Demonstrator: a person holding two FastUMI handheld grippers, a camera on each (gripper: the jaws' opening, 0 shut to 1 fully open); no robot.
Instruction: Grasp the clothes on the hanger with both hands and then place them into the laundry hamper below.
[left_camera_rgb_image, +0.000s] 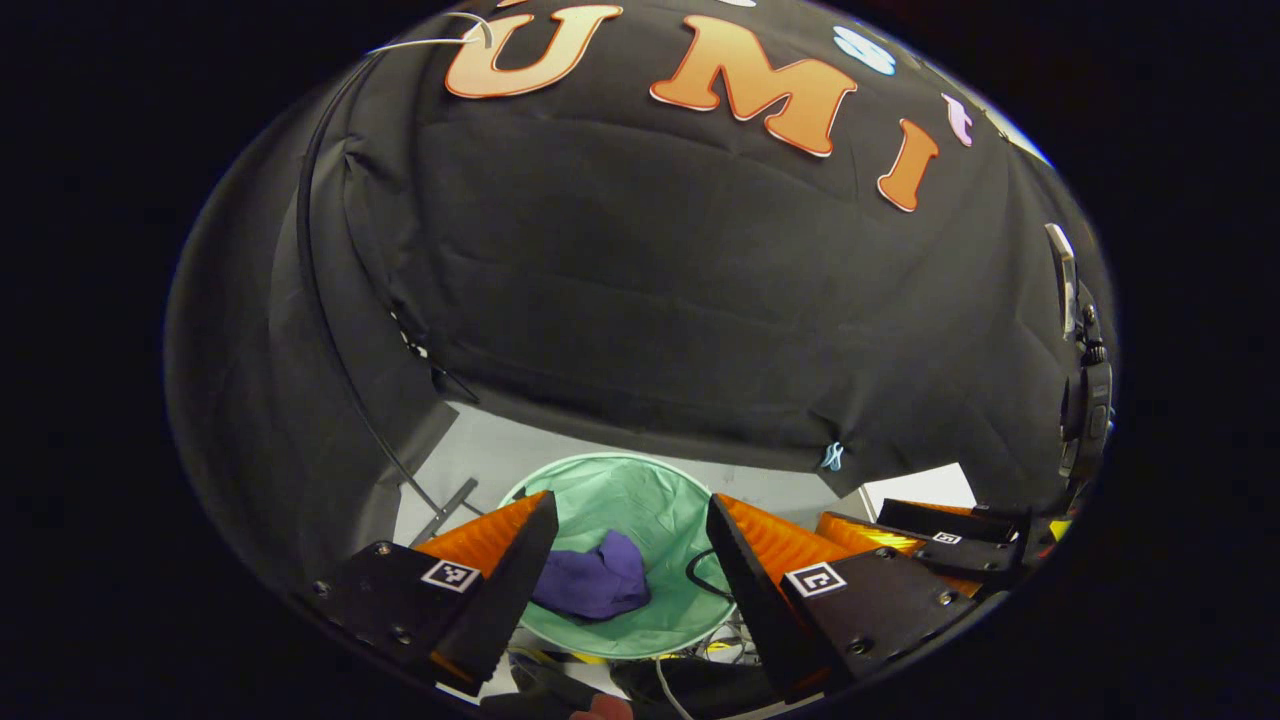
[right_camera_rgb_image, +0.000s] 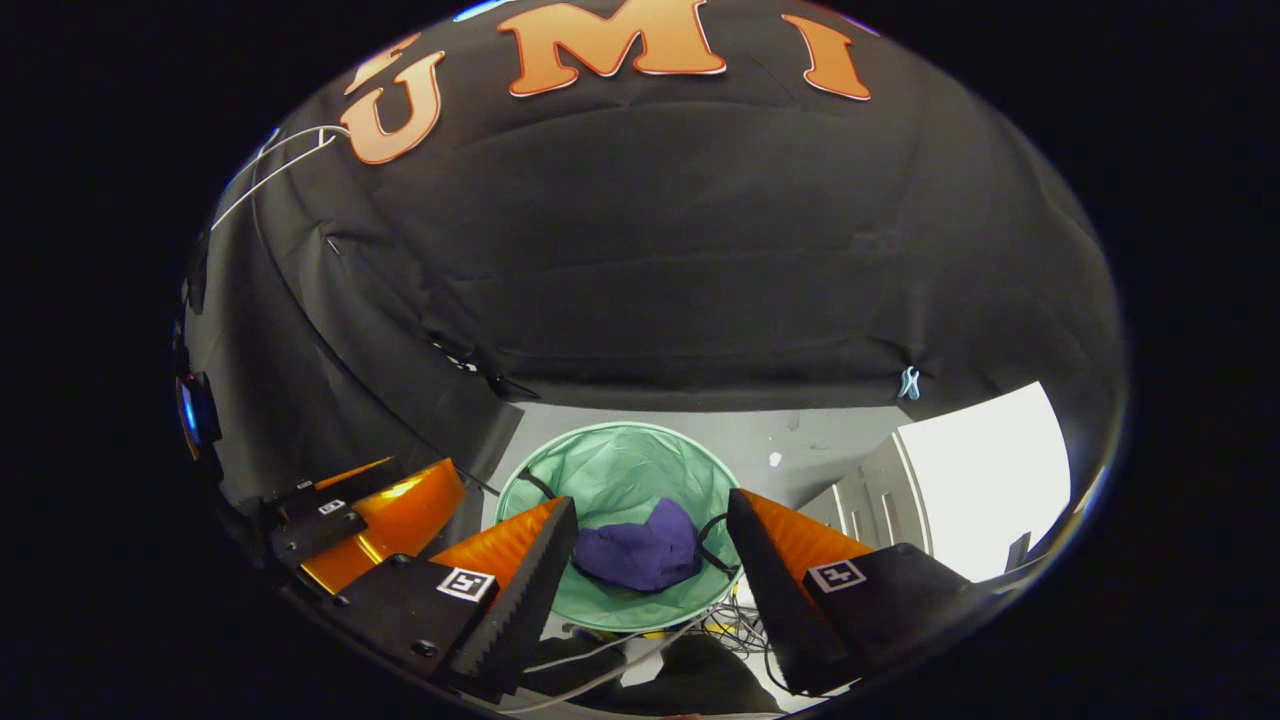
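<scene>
A crumpled purple garment (left_camera_rgb_image: 594, 583) (right_camera_rgb_image: 640, 553) lies inside the round mint-green laundry hamper (left_camera_rgb_image: 640, 490) (right_camera_rgb_image: 610, 460) on the floor below. My left gripper (left_camera_rgb_image: 628, 540) hangs above the hamper, open, with nothing between its fingers. My right gripper (right_camera_rgb_image: 650, 545) also hangs open and empty over the hamper. In the left gripper view the right gripper (left_camera_rgb_image: 940, 545) shows at the lower right. In the right gripper view the left gripper (right_camera_rgb_image: 350, 515) shows at the lower left. A thin white wire hanger (left_camera_rgb_image: 440, 38) (right_camera_rgb_image: 280, 160) hangs bare at the top left of the black wall.
Loose cables (right_camera_rgb_image: 730, 625) lie on the grey floor in front of the hamper. A white cabinet (right_camera_rgb_image: 950, 490) stands to the right. A black camera mount (left_camera_rgb_image: 1085, 390) sits on the right wall. A blue clip (left_camera_rgb_image: 832, 457) pins the cloth's lower edge.
</scene>
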